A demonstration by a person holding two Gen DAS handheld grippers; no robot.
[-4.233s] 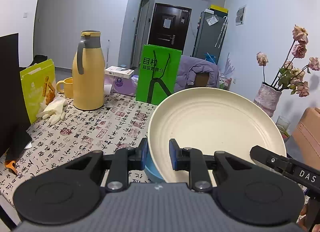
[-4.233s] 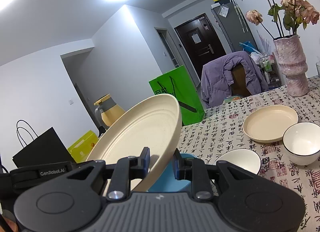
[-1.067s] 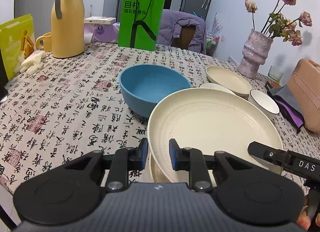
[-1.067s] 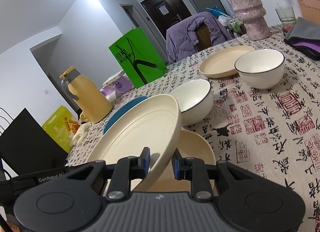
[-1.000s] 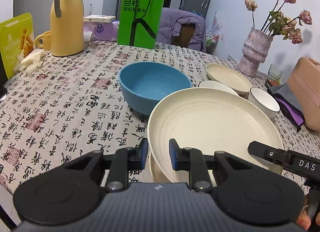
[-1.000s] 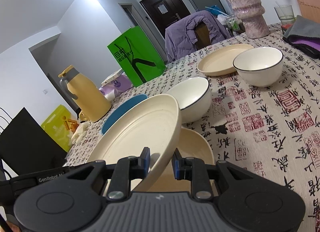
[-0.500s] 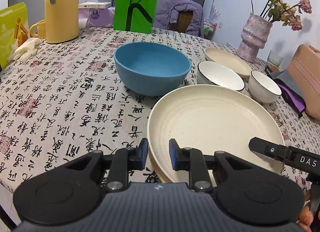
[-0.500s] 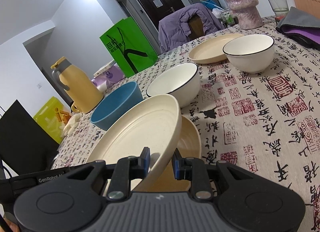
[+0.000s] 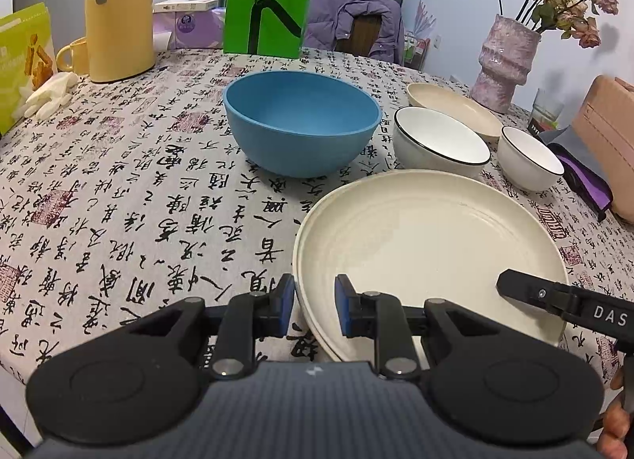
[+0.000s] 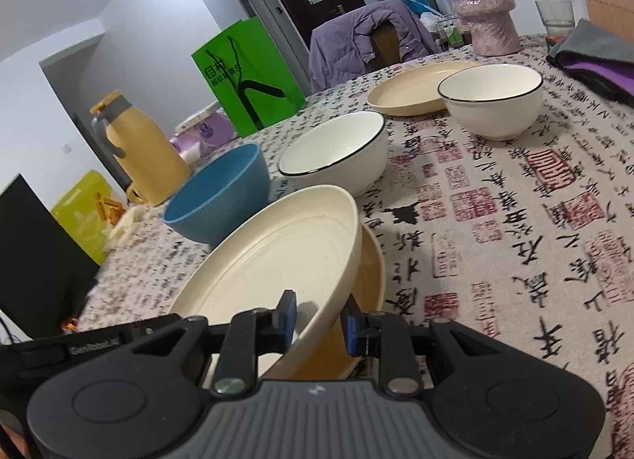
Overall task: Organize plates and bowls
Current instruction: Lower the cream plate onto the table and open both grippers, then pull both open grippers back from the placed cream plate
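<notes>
The big plate [image 9: 428, 245] is near the front edge of the desk [image 9: 119, 197]. It is held up on both sides. The left tongs [image 9: 315, 310] are nearly shut and pinch its near rim. The right tongs [image 10: 319, 322] are nearly shut too and pinch the other side of the rim. In the right view the big plate leans, one side high and one side low. Under it lies a tan plate [image 10: 370, 273], flat on the desk. The big plate sits over it but is not yet flat in it.

The step looks like this: put the big plate down onto the tan plate to make a stack. To do it well, I think both hands should go down slowly and together. The high side should come down until the big plate is flat. The two rims should line up, so the top plate does not hang off one side. The tongs should let go only when the plate rests by itself, and they should open both at once.

Just behind is the blue bowl [image 9: 301, 122]. Two white bowls [image 9: 440, 146] and a small plate [image 9: 451, 110] stand toward the far right edge. None of them touch the stack, so there is room. Still, I would not push the plates back, or they may bump the blue bowl.
</notes>
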